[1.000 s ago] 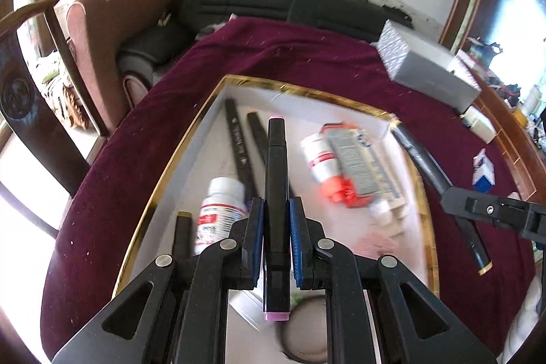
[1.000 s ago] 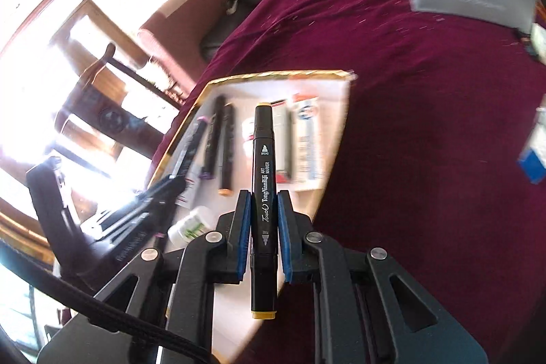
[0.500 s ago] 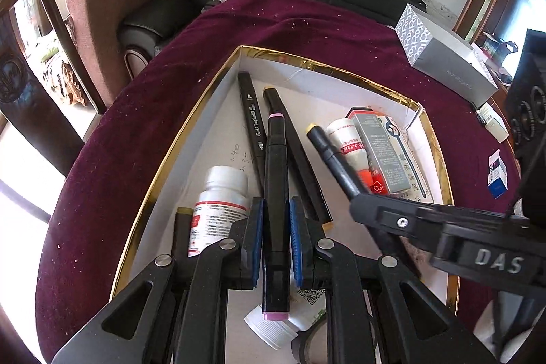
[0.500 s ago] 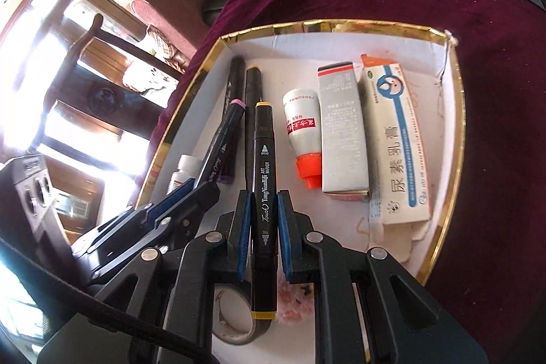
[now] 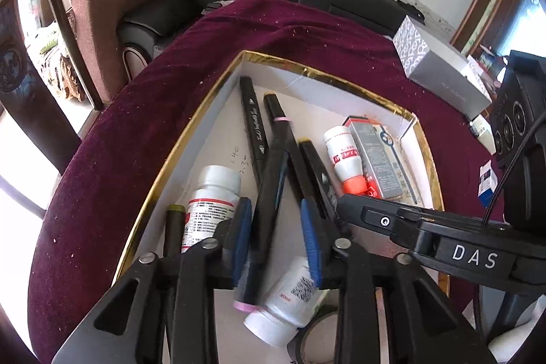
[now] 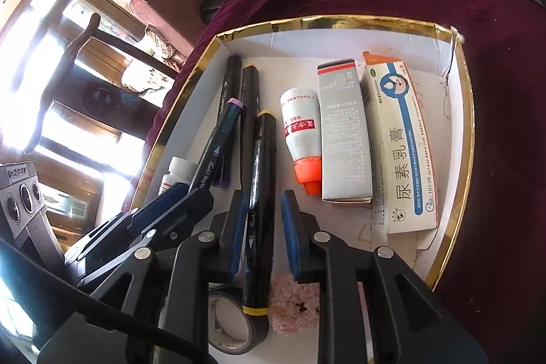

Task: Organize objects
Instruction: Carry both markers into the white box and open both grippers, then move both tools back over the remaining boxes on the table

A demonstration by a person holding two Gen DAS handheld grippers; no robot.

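left gripper [image 5: 276,237]: jaws have just been opening and now stand apart over the gold-rimmed box [image 5: 177,145]. a black marker with pink caps [image 5: 264,227] lies loose between the blue pads, blurred, with a gap visible on its right side. its near pink end sits beside a white bottle lying on its side [image 5: 286,299].

right gripper [image 6: 261,227]: jaws have just been opening and stand apart. a black marker with yellow bands [image 6: 259,193] lies between them, close to the left pad and clear of the right pad. its near end rests on a roll of black tape [image 6: 235,326]. a pale pink piece [image 6: 295,302] lies just right of the tape.

inside the box, right wrist view: two more black markers [image 6: 239,111] lie side by side toward the far left wall. right of them, in order, lie a white bottle with an orange cap [image 6: 302,139], a grey carton [image 6: 343,135] and a white-and-blue carton [image 6: 399,142].

the box sits on a dark red cloth [image 5: 112,159]. on the cloth, far right, lies a grey patterned box [image 5: 440,74].
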